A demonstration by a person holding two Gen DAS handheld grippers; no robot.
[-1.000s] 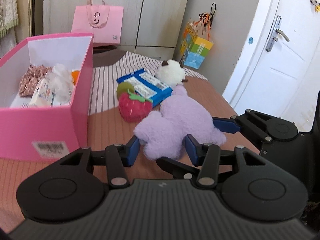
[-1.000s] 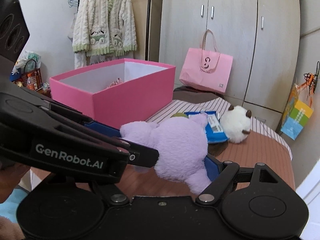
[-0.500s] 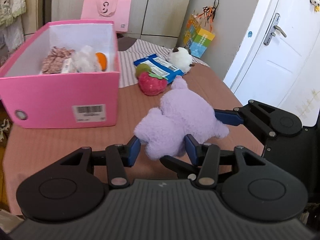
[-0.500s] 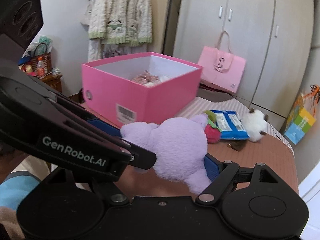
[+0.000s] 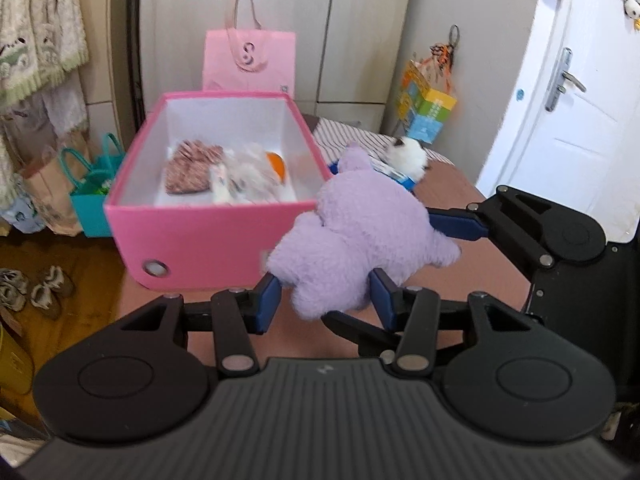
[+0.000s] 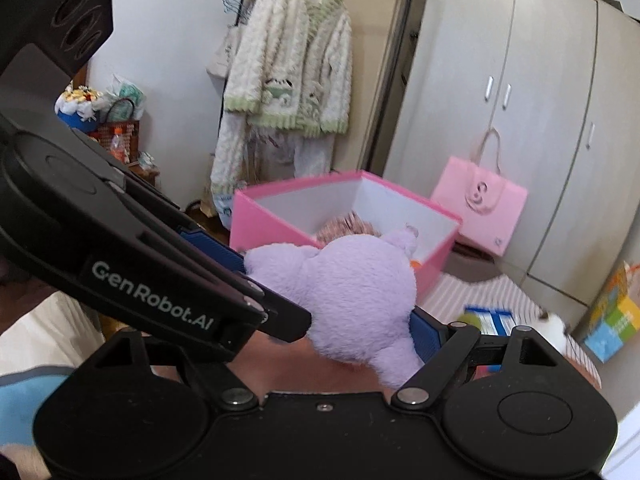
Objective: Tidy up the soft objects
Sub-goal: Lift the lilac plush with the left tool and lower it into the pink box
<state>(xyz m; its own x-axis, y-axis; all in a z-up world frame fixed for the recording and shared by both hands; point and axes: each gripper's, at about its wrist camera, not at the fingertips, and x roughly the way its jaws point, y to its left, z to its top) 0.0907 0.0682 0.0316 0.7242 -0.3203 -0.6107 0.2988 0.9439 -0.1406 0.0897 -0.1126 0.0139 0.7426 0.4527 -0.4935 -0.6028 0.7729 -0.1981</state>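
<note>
Over the last second you carried the purple plush toy (image 5: 360, 232) up off the brown surface (image 5: 476, 256) and toward the pink box (image 5: 200, 232), so that it hung in the air at the box's near right corner. Your left tool (image 5: 324, 300) was closed on the toy's lower end, and your right tool (image 6: 332, 296) pinched its body from the side. That put you close to dropping it in beside the floral pouch (image 5: 188, 166). The white plush ball (image 5: 408, 154) and the blue packet (image 6: 490, 318) remained on the surface for later. The left tool's arm read "GenRobot.AI"; the pink bag (image 5: 250, 60) showed an "S".
</note>
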